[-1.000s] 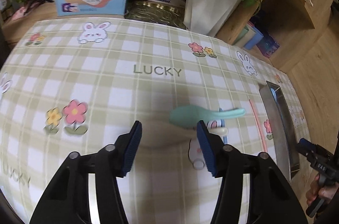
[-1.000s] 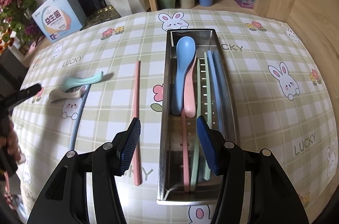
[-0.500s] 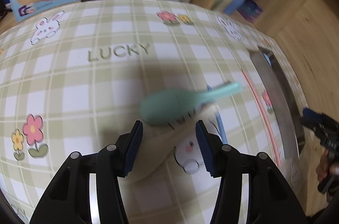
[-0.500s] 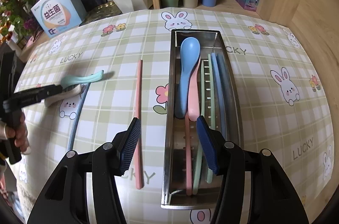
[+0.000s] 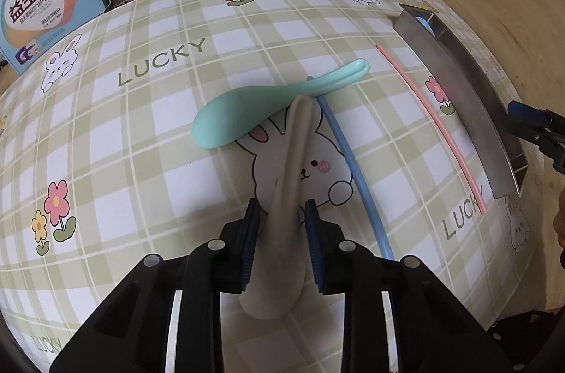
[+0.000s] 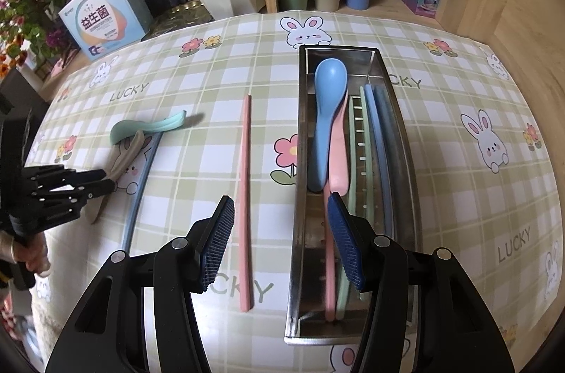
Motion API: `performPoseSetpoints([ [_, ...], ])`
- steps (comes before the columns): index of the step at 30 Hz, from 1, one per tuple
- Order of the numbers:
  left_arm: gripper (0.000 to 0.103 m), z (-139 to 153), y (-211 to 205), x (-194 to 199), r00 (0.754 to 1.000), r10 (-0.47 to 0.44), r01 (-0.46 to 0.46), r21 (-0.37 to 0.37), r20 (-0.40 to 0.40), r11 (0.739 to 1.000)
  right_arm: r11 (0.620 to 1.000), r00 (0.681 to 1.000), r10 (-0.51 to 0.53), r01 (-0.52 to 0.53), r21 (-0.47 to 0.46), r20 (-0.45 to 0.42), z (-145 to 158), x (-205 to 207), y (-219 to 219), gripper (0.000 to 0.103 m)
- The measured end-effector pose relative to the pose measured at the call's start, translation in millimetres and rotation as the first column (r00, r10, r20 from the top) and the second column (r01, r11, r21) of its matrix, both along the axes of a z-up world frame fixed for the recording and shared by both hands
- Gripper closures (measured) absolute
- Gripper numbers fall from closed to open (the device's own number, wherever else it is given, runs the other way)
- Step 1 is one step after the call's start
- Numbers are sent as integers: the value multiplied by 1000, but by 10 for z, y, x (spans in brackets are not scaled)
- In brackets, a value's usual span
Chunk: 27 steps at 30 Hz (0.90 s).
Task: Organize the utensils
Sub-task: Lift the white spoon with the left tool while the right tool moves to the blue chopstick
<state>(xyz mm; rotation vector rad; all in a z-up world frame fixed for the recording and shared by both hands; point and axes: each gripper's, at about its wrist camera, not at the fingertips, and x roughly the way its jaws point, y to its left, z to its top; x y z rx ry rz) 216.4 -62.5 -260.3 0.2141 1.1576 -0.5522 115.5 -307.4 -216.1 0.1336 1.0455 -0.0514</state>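
Left tool [image 5: 282, 239] pinches the beige spoon [image 5: 293, 182], whose tip sits under the mint spoon [image 5: 254, 108]; lifting could flip that. Right tool [image 6: 280, 242] hangs wide open, empty.

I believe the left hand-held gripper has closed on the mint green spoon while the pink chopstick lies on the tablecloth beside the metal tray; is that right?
Not quite: the left hand-held gripper holds the beige spoon, not the mint green spoon, which lies across the beige handle's tip. The left wrist view shows this. The pink chopstick does lie on the tablecloth beside the metal tray.
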Motion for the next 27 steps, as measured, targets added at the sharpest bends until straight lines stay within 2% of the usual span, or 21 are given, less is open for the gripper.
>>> performPoseSetpoints([
  [6,78,3,-151,47,1000,14,-15,37,28,999,1000,1000,-5,5,6,1,-6,-27,-19,49],
  [9,88,2,-193,45,998,35,-39,73,56,997,1000,1000,1,-1,8,0,-4,-39,4,49],
  [15,89,15,-33,-133,990,137,-137,-4,25,991,1000,1000,9,-9,11,-4,-25,-59,41,49],
  [20,89,11,179,-445,970,244,-244,-78,-4,967,999,999,35,-35,15,-21,-91,-63,159,49],
  [27,89,11,379,-718,942,334,-335,-98,-22,937,996,996,87,-86,26,-32,-130,-81,374,49],
])
